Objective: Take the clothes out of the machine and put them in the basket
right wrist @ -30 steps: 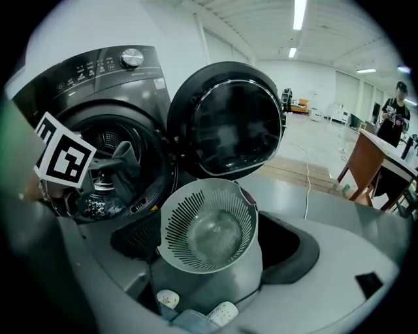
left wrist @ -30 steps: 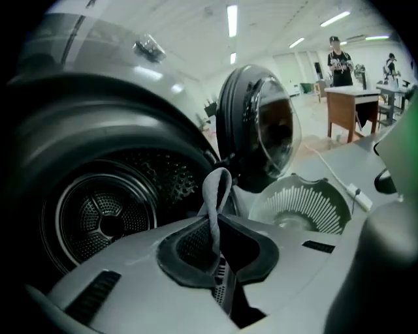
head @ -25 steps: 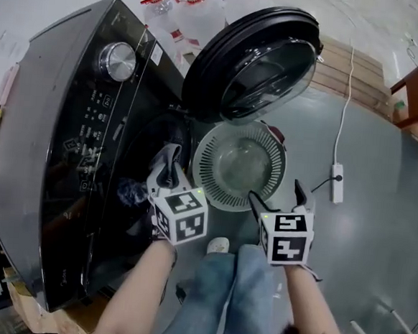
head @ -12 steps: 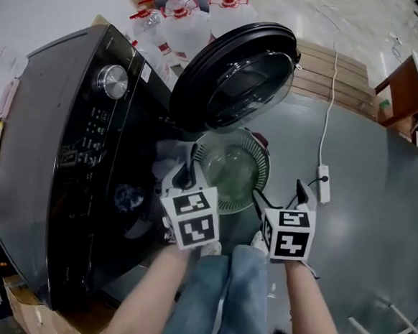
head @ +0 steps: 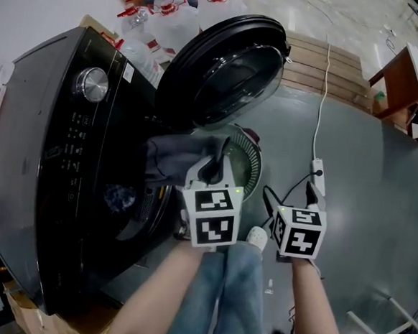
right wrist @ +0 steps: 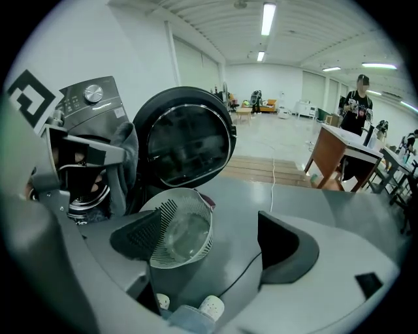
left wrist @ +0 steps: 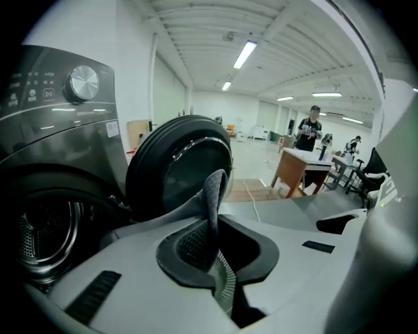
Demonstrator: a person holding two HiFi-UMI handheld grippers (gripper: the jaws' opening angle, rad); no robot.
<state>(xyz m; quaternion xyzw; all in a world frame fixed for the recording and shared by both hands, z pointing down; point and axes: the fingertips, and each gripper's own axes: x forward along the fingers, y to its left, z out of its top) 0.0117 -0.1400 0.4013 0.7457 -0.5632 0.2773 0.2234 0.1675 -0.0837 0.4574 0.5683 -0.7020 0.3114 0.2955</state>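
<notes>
While left tongs (left wrist: 215, 235) clamp cloth (head: 168, 158), basket (head: 255, 161) half-hidden

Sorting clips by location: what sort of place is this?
Likely a big open lab or workshop hall, not a home: washer on bare grey floor, ceiling strip lights, desks with people standing behind.

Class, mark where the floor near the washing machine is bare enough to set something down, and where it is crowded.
Bare: the grey floor between the power strip and the wooden table. Crowded: the gap between machine and basket, filled by the open door and the grey garment.
</notes>
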